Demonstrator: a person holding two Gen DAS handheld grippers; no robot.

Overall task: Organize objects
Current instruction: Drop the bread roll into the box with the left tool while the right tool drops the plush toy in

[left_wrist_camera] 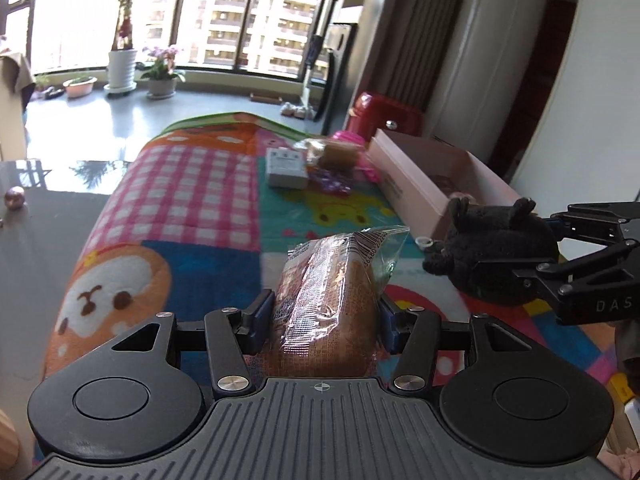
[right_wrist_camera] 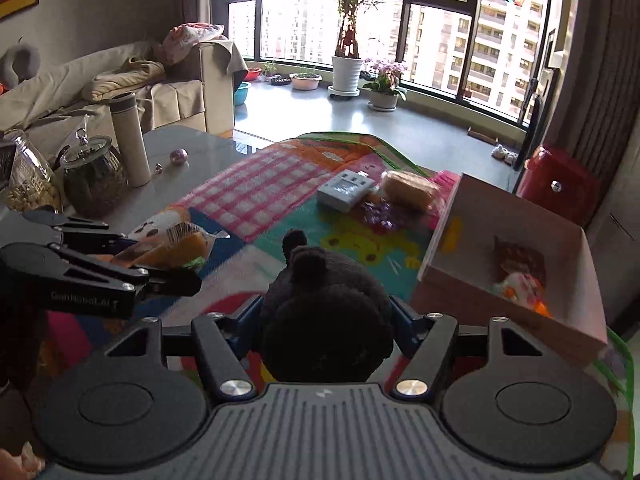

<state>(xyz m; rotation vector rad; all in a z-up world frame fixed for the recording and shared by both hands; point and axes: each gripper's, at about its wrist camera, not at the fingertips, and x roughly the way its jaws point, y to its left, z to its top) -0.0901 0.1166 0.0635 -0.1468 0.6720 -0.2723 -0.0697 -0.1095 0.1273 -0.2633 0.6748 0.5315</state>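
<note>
Daylight from tall windows falls across the cartoon-patterned play mat (left_wrist_camera: 192,184) spread over the table where I work. My left gripper (left_wrist_camera: 326,316) pinches a wrapped bread bun (left_wrist_camera: 328,300) between its blue pads, lifted above the mat, a barcode showing on the clear wrapper though I cannot read its digits. My right gripper (right_wrist_camera: 328,320) is clamped on a black plush toy (right_wrist_camera: 326,320), ears pointing away from me. From the left view I read "DAS" on the right tool's side; the right view shows white lettering on the left tool, too blurred to read. Ahead lie a white power strip (right_wrist_camera: 345,190), a second wrapped bun (right_wrist_camera: 410,189) and purple bits beside the open pink box (right_wrist_camera: 452,292). Only the right view shows snack packets inside that box, plus glass jars (right_wrist_camera: 94,178) and a white flask (right_wrist_camera: 129,140) on the grey tabletop.
</note>
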